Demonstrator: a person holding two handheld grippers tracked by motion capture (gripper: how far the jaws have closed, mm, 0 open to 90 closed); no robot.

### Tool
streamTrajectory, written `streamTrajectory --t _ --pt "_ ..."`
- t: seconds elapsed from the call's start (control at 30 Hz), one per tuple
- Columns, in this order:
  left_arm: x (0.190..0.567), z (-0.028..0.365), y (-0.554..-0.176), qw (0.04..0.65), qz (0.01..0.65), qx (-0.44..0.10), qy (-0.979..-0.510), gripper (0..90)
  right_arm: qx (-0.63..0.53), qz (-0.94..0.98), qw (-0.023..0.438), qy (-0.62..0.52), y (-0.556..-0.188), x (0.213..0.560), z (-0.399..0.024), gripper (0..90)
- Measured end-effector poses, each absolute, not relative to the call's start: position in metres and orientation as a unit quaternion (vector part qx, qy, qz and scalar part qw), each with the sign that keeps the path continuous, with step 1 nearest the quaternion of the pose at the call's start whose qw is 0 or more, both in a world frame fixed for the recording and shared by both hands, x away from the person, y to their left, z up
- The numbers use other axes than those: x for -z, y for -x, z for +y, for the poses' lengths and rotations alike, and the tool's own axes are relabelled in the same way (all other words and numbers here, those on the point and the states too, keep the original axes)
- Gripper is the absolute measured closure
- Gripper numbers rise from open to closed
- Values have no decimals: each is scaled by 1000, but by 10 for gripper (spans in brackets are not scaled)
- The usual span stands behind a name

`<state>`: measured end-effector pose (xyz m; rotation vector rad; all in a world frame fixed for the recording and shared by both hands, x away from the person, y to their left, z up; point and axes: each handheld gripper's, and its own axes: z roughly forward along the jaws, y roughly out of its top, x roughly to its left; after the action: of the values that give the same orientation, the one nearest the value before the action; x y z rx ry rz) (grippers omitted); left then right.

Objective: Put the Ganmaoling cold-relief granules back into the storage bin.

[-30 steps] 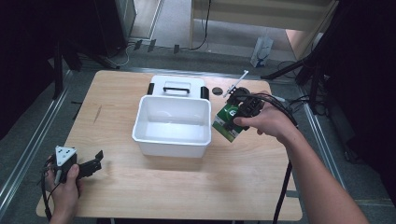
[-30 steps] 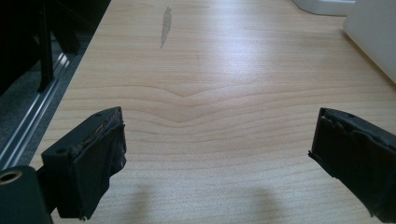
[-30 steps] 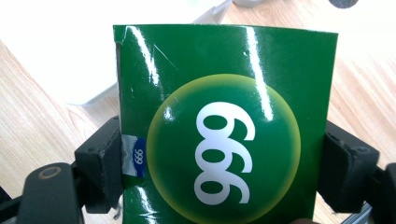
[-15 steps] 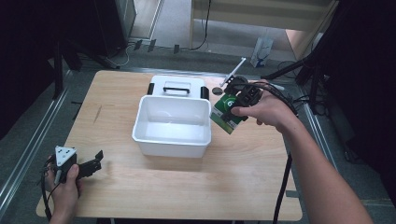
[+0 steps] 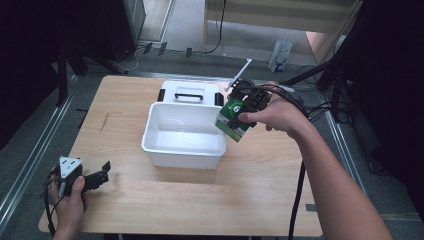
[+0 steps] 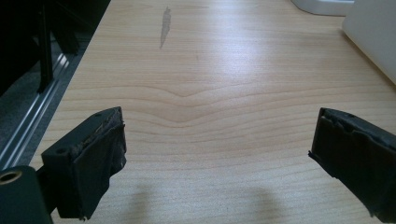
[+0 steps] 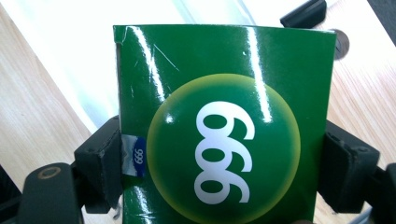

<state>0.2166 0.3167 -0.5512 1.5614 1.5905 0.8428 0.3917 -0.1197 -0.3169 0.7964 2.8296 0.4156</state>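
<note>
The support surface is a light wooden table (image 5: 150, 210) with rounded corners, occupying the centre of the high view. A white plastic bin (image 5: 183, 150) stands directly on it, just left of centre. A white lid (image 5: 189, 93) with a black handle lies flat behind the bin, touching its far wall. A dark streak (image 5: 104, 122) marks the tabletop at centre left.

tabletop (image 5: 150, 210): evenly lit from above, pale wood reads clean; surroundings fall to near black at the left and right edges.
white bin (image 5: 182, 150): bright, inner walls close to blown out.
green box (image 7: 224, 121): streaky white glare down its glossy face in the right gripper view; background behind it overexposed and soft.
left tongs (image 6: 219, 158): soft shadows beneath on the wood, broad sheen mid-frame, the near pads (image 6: 100, 154) slightly out of focus.
</note>
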Motion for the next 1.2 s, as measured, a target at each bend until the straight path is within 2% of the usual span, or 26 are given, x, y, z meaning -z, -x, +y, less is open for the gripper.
streamTrajectory --t 0.63,1.2 --pt "551 317 -217 370 619 -328 -610 38 -153 966 77 -191 -392 322 -73 169" --pt "551 317 -217 372 620 -328 -608 38 -149 984 66 -73 -395 352 -56 165"
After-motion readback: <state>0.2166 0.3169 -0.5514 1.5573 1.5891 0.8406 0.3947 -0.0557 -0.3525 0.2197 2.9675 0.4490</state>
